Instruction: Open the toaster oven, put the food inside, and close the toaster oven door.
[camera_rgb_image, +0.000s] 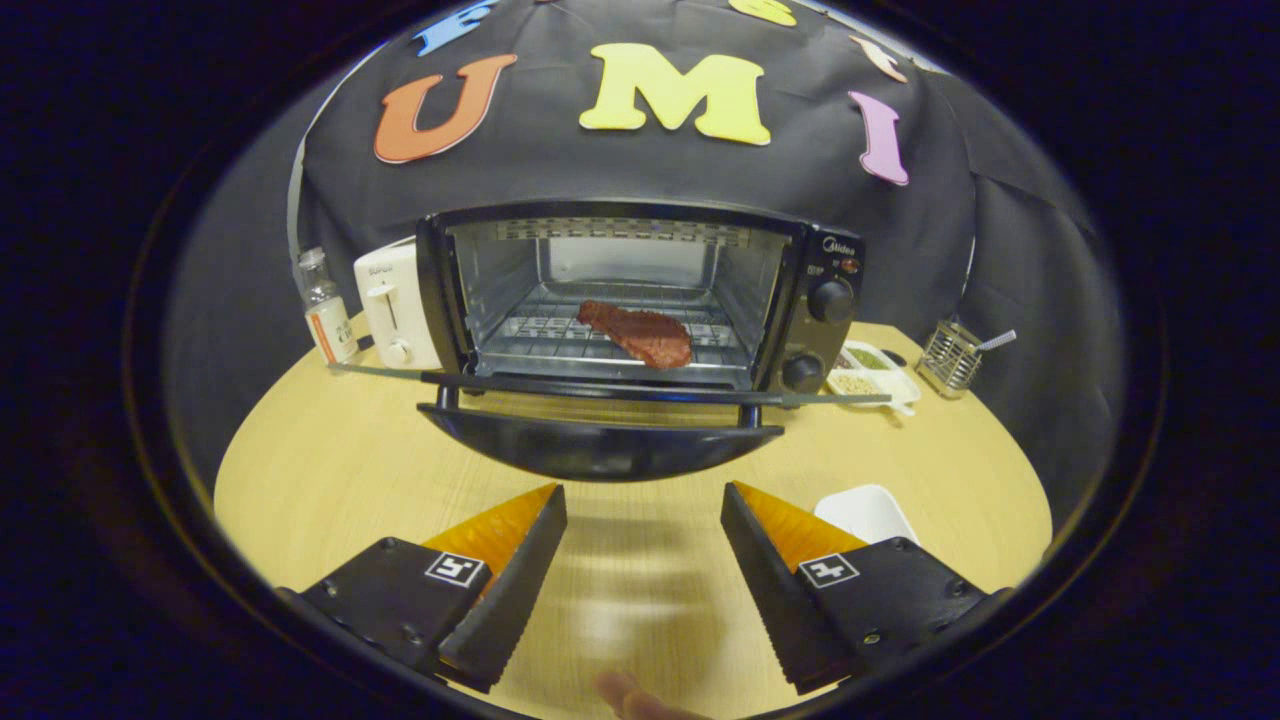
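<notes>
My claw (643, 505) hangs released and empty over the pale wooden round table (330, 470), its fingers spread apart, with a white dish (868, 512) just beyond my right finger and a fingertip (630, 695) showing between them at the near end. Ahead, the toaster oven (640, 300) stands with its door (600, 440) dropped flat toward me, and the piece of meat (640, 333) lies on the rack inside. A white toaster (392, 305) and a bottle (325, 310) sit to its left, a divided tray (872, 375) and a wire holder (948, 357) to its right; the oven's brand mark is too small to read.

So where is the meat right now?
In the gripper view, the meat lies on the rack inside the open toaster oven, beyond the open hand-held gripper.
</notes>
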